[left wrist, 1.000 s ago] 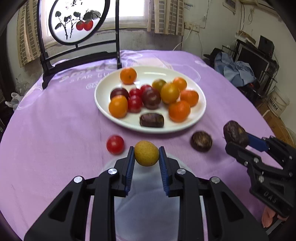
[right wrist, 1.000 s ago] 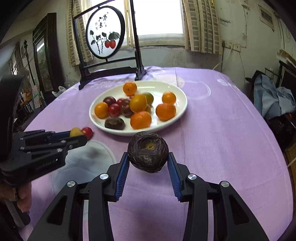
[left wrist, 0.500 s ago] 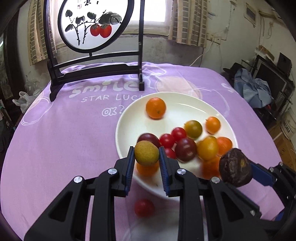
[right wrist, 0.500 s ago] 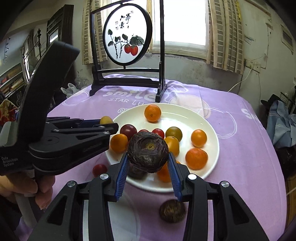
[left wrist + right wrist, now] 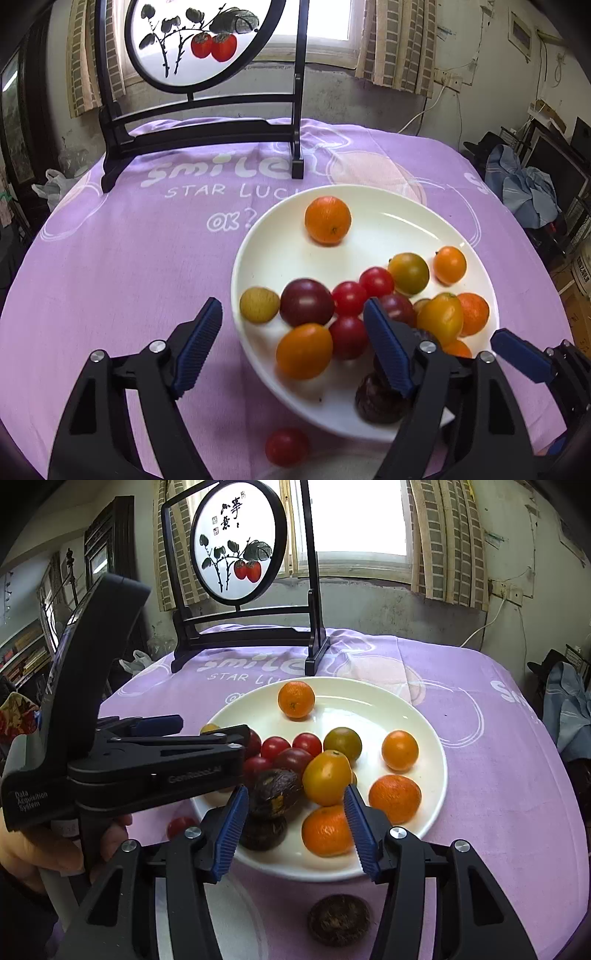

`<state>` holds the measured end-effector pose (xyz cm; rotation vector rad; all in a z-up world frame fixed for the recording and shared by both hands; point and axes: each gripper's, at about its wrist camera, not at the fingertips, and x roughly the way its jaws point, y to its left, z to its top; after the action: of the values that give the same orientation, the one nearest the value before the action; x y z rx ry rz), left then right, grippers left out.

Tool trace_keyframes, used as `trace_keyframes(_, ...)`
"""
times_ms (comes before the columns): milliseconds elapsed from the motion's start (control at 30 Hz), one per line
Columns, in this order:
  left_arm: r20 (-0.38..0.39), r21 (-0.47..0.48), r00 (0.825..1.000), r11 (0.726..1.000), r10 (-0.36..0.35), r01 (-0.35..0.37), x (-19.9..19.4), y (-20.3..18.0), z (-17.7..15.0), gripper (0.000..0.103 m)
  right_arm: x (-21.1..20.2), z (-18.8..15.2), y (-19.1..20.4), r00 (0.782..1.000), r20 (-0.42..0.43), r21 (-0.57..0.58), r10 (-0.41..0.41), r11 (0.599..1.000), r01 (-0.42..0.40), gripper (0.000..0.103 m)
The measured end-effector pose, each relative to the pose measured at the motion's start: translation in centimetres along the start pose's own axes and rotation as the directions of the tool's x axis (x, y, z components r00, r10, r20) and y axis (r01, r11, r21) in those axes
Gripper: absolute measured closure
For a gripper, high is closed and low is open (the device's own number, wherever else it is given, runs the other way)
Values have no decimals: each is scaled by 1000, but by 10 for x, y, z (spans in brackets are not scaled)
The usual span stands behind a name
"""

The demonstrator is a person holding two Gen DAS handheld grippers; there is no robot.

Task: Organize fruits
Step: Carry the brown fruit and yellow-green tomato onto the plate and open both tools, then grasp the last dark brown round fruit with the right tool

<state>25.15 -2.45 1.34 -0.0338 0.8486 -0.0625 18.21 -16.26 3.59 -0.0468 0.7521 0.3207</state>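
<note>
With both sets of jaws spread wide and holding nothing, the left gripper (image 5: 293, 341) and the right gripper (image 5: 293, 830) hover over the near edge of the white plate (image 5: 258, 240).

Left side: the yellow-brown fruit (image 5: 259, 305) lies at the plate's left rim, just beside a dark plum (image 5: 306, 302), and is slightly blurred, so it may not be settled.

Right side: a dark wrinkled fruit (image 5: 275, 793) sits on top of another dark fruit (image 5: 263, 832) at the near-left part of the plate, between the blue pads (image 5: 231, 836), against a yellow-orange fruit (image 5: 327, 777).

Step in hand, as judged: release of one fruit from each gripper onto the plate.

Remaining items on the purple tablecloth (image 5: 129, 258):
- one red tomato (image 5: 287, 446), just outside the near rim;
- one dark round fruit (image 5: 340, 919), near the plate on the right.

Next move, as judged: raise each gripper clear of the pile without touching the stacked dark fruit, which could roll. Then lower the left gripper over the tomato and the right over the dark round fruit, jaws spread, and close gently; the tomato looks soft.
</note>
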Motion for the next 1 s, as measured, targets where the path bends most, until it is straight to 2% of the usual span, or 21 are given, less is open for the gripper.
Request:
trace_keyframes(233,6,-6,1000,1000,-2,2,-21,9,-24,15,-19,-16,-8,1000,-5,25,3,1000,-3,47)
trace_keyframes(300,-2,-2,1000,1000,0,0,-26,11,-32,15,-22,-22,-9,1000,-11,26,3,1000,-2,47)
trace_keyframes(400,-16,4,1000,1000,-3,3,-31,13,-43,14,-26,-33,-11,1000,-19,37,-15,999,16,37)
trace_keyframes(700,-45,-33,999,999,-15,14,-43,22,-76,11,-39,-65,-16,999,-44,50,-29,998,32,37)
trace_keyframes(1000,-53,-25,998,1000,-17,15,-41,27,-101,10,-27,-88,-14,990,-133,56,-51,997,59,37)
